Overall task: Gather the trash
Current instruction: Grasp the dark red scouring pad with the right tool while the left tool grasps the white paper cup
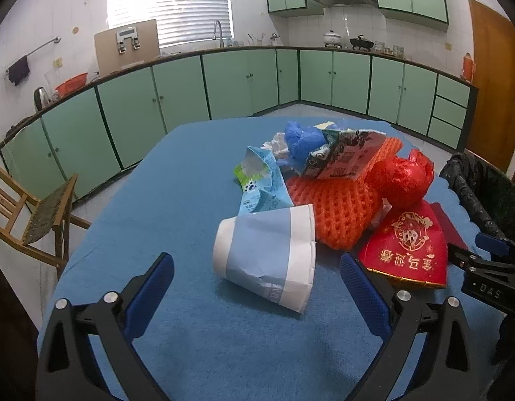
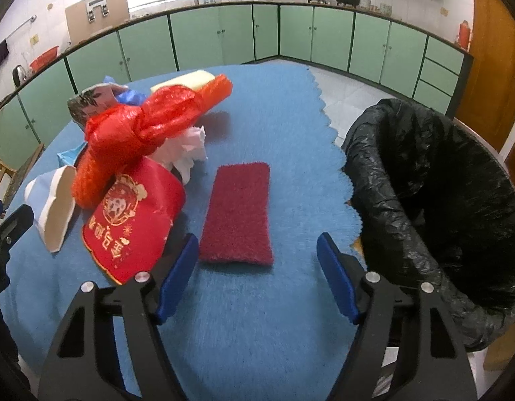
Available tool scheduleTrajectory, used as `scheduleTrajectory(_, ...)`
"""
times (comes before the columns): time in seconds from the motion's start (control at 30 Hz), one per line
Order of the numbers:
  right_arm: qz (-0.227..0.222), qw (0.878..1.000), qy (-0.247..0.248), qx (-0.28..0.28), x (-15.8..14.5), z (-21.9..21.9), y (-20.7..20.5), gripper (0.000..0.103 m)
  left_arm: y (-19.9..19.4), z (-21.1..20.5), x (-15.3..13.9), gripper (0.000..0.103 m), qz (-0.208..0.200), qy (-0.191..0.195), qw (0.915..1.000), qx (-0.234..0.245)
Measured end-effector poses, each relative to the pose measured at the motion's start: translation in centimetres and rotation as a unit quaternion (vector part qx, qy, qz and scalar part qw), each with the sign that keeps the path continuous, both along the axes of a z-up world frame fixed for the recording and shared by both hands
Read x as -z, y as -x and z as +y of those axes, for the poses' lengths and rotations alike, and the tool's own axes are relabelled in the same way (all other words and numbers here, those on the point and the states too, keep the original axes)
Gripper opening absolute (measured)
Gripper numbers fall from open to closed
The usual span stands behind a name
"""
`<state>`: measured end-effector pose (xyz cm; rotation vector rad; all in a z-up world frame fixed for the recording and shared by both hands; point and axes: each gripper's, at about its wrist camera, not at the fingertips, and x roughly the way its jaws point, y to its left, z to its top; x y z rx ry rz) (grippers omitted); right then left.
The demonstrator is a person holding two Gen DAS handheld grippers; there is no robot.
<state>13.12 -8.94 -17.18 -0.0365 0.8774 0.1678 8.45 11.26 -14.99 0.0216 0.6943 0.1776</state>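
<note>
Left claw (image 1: 257,287), jaws wide apart and empty, faces the crushed paper cup (image 1: 267,257) lying on its side between and just ahead of its fingers on the desk (image 1: 177,180). Probably light and easily crushed; grip across its flattened wall. Right claw (image 2: 259,267), likewise apart, holds nothing; bin (image 2: 434,200) to its right.

Tablecloth (image 1: 177,200) plain blue, fuzzy; scalloped right edge
Paper cup (image 1: 267,257) pale blue band, white rim and base
Foam fruit net (image 1: 337,214) orange, diamond mesh
Knotted plastic bag (image 1: 404,180) glossy red
Red envelope (image 1: 407,250) with gold emblem and gold characters
Scouring pad (image 2: 239,212) dark red, near front edge
Bin liner (image 2: 434,193) black, crinkled
Crumpled bag (image 1: 302,138) blue
Gripper pads (image 1: 157,287) blue on black frames
</note>
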Motion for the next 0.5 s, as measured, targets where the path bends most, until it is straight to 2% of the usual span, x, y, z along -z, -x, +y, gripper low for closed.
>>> scheduleTrajectory(0.13,0.006,1.000,-0.010,-0.015,0.4,0.2,-0.2,0.060,-0.6,0.0,0.4,0.097,0.002,-0.003,1.0000,-0.001)
scheduleTrajectory(0.2,0.006,1.000,-0.014,-0.026,0.3,0.3,-0.2,0.047,-1.0,0.0,0.8,0.097,0.006,-0.004,1.0000,-0.002)
scheduleTrajectory(0.23,0.007,0.999,-0.016,-0.031,0.2,0.4,-0.1,0.044,-1.3,0.0,1.0,0.097,0.010,-0.003,1.0000,-0.001)
scheduleTrajectory(0.4,0.005,0.999,-0.016,-0.036,0.0,0.6,0.2,0.044,-2.0,-0.2,1.7,0.097,0.017,0.002,0.9998,0.003)
scheduleTrajectory(0.47,0.007,0.999,-0.026,-0.036,-0.3,0.4,0.3,0.044,-2.2,0.0,1.8,0.091,0.021,0.010,0.9997,0.003)
scheduleTrajectory(0.5,0.005,0.999,-0.027,-0.036,-0.4,0.3,0.4,0.044,-2.2,0.1,1.9,0.083,0.024,0.014,0.9996,0.004)
